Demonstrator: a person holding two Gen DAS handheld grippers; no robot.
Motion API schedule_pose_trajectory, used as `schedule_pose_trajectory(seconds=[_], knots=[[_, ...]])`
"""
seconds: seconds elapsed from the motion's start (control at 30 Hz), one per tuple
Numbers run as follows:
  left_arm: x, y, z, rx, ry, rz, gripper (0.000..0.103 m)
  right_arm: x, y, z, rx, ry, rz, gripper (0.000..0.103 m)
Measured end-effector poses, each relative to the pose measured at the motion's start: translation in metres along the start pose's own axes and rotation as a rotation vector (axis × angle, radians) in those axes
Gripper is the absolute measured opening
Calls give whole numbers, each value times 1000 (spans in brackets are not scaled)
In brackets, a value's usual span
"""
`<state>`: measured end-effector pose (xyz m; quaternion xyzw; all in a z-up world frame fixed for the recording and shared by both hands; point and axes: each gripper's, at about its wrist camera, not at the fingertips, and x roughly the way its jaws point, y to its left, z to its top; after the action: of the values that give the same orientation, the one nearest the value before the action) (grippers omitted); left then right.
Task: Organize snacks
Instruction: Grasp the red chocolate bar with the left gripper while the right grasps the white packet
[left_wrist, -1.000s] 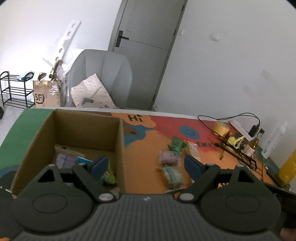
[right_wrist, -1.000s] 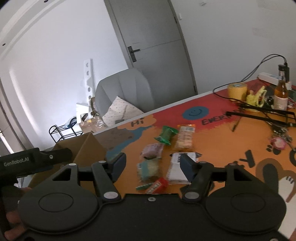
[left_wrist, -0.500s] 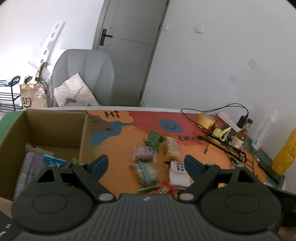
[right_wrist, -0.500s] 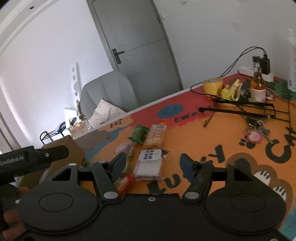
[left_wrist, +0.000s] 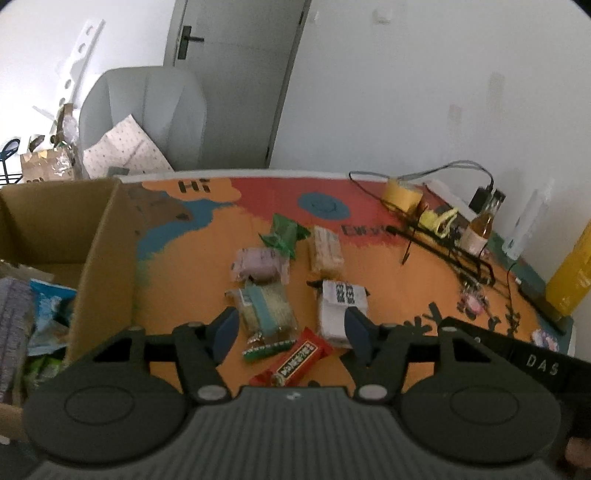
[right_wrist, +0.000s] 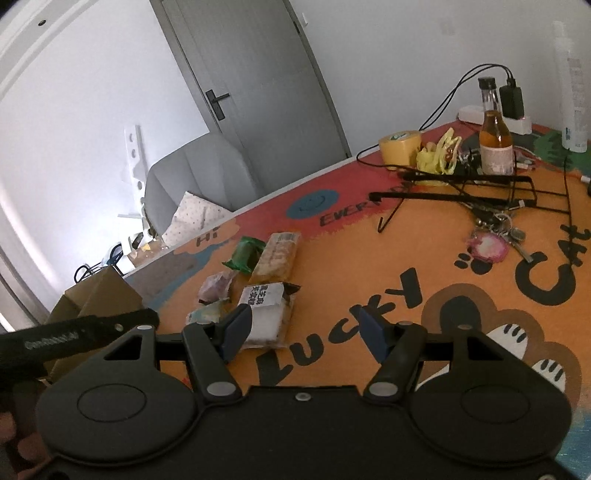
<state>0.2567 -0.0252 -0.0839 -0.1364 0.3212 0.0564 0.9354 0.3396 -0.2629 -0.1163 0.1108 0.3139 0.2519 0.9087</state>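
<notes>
Several snack packs lie on the orange mat: a red bar (left_wrist: 295, 360), a pale cracker pack with a blue band (left_wrist: 266, 308), a white pack (left_wrist: 341, 304) (right_wrist: 267, 308), a purple pack (left_wrist: 258, 264) (right_wrist: 218, 286), a green pack (left_wrist: 284, 236) (right_wrist: 243, 254) and a biscuit pack (left_wrist: 325, 249) (right_wrist: 279, 254). A cardboard box (left_wrist: 99, 258) (right_wrist: 96, 295) at the left holds several snacks. My left gripper (left_wrist: 290, 328) is open and empty, above the red bar and cracker pack. My right gripper (right_wrist: 306, 328) is open and empty, just right of the white pack.
At the right stand a yellow tape roll (right_wrist: 400, 146), a glass bottle (right_wrist: 495, 142), a black wire rack (right_wrist: 461, 188), keys (right_wrist: 491, 240), cables and a yellow box (left_wrist: 570, 277). A grey chair (left_wrist: 144, 118) stands behind the table.
My left gripper has swung right from over the box to over the loose snacks. My right gripper has moved right and nearer to the mat. Both stayed open.
</notes>
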Motion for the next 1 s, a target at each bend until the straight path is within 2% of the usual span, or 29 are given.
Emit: schedule_pose_trajectory(seconds=[0.47, 0.57, 0.7, 1.0], knots=[[45, -4, -14, 20, 96, 1, 52, 19, 0, -3, 3, 36, 1, 65], [54, -4, -16, 17, 124, 5, 43, 22, 0, -4, 2, 43, -1, 65], [60, -3, -21, 21, 148, 4, 20, 28, 2, -5, 1, 52, 1, 65], [39, 4, -13, 16, 83, -14, 20, 46, 16, -4, -17, 63, 23, 65]])
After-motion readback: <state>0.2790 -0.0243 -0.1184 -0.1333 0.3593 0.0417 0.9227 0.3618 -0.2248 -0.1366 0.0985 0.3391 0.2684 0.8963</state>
